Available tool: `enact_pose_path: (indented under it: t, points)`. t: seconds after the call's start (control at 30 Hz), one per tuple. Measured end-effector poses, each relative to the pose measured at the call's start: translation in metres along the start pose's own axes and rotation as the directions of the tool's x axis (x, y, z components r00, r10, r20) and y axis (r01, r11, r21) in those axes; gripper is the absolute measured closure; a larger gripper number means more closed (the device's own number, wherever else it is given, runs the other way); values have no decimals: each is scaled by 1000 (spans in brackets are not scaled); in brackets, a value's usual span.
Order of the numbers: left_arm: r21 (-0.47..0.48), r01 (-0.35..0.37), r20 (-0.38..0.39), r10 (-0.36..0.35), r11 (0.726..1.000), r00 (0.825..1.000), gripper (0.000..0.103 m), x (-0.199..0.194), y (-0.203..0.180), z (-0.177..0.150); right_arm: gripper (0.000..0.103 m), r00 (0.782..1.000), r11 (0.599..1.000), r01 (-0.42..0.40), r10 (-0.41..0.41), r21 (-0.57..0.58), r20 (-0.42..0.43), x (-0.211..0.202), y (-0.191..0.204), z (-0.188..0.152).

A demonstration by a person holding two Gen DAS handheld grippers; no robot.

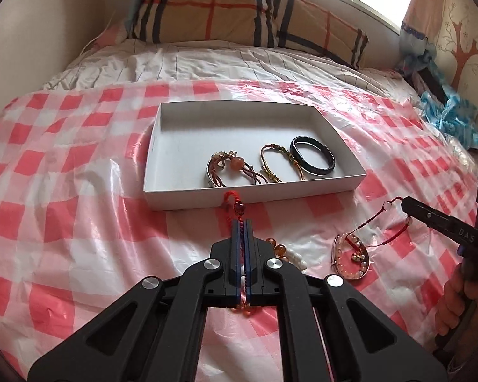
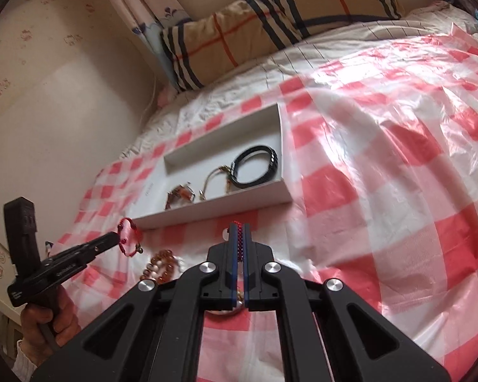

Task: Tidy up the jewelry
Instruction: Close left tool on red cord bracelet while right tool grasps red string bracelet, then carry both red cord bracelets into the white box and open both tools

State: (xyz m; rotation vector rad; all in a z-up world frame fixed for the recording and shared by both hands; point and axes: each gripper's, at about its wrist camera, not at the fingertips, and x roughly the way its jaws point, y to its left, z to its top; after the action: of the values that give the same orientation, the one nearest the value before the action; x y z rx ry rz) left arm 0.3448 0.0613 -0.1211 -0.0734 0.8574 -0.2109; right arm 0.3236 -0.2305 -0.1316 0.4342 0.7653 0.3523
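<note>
Braided red cord, glossy beads

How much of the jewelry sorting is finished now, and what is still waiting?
Done: three bracelets lie in the white box, among them the black bangle. In hand: the left tool is shut on a red cord bracelet, the right tool on a red string. Left: the beaded bracelet and the oval piece on the checked sheet.

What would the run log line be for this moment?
left gripper: shut on red cord bracelet | right gripper: shut on red string bracelet | white box: three bracelets
</note>
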Motion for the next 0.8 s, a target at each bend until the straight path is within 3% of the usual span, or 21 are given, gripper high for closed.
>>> enact_pose_path:
  t: [0.07, 0.13, 0.17, 0.2, 0.27, 0.4, 0.57, 0.67, 0.8]
  points:
    - [28, 6, -50, -5, 1000, 999, 99, 11, -5, -1, 100, 999, 1000, -30, 30, 6, 37, -6, 3, 3]
    - [96, -19, -86, 28, 995, 996, 81, 24, -18, -5, 100, 994, 997, -72, 71, 8, 78, -16, 3, 6]
    - [133, -42, -90, 54, 990, 994, 63, 28, -24, -7, 100, 992, 996, -86, 85, 7, 93, -20, 4, 7]
    - [182, -93, -87, 110, 979, 990, 55, 33, -31, -11, 100, 989, 994, -105, 104, 7, 109, -24, 5, 8]
    - [238, -156, -81, 180, 959, 980, 55, 38, -38, -15, 100, 983, 992, -129, 127, 2, 129, -28, 8, 9]
    - [197, -149, -92, 170, 969, 981, 55, 38, -28, -13, 100, 981, 990, -140, 139, -5, 132, -30, 11, 11]
    - [181, -194, -174, 226, 964, 959, 56, 57, -14, -16, 100, 986, 992, -123, 125, -26, 112, -26, 16, 11]
    - [121, -157, -214, 180, 980, 960, 88, 60, -5, -16, 100, 986, 992, -123, 126, -33, 106, -24, 18, 10]
    - [46, -107, -203, 114, 993, 973, 101, 51, 5, -14, 100, 986, 991, -127, 130, -36, 104, -24, 18, 9]
